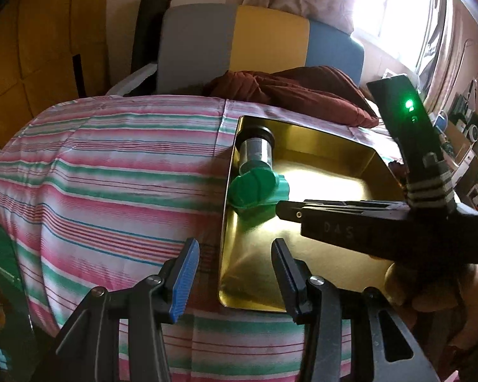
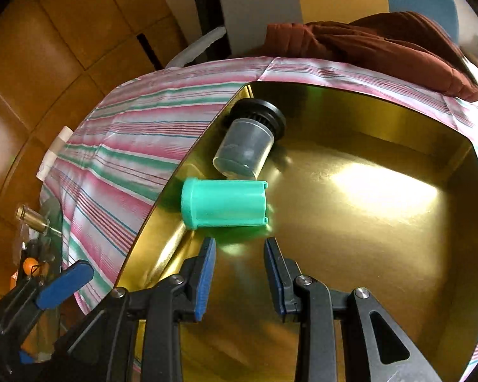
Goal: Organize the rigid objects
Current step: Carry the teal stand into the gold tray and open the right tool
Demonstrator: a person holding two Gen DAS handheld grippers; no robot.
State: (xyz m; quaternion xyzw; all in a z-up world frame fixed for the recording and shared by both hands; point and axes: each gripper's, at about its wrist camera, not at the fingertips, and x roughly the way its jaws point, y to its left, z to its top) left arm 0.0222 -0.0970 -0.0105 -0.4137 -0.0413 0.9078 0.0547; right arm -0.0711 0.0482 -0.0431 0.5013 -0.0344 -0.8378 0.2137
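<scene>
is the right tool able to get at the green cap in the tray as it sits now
Probably yes. The right tool is open over the gold tray, with the green cap lying on its side just ahead and nothing between. The grey canister sits behind it.

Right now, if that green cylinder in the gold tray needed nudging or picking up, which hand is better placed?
The right gripper. It hangs open over the gold tray, with the green cylinder just ahead of its fingers. The left gripper, also open, sits back at the tray's near edge, over the striped cloth.
</scene>
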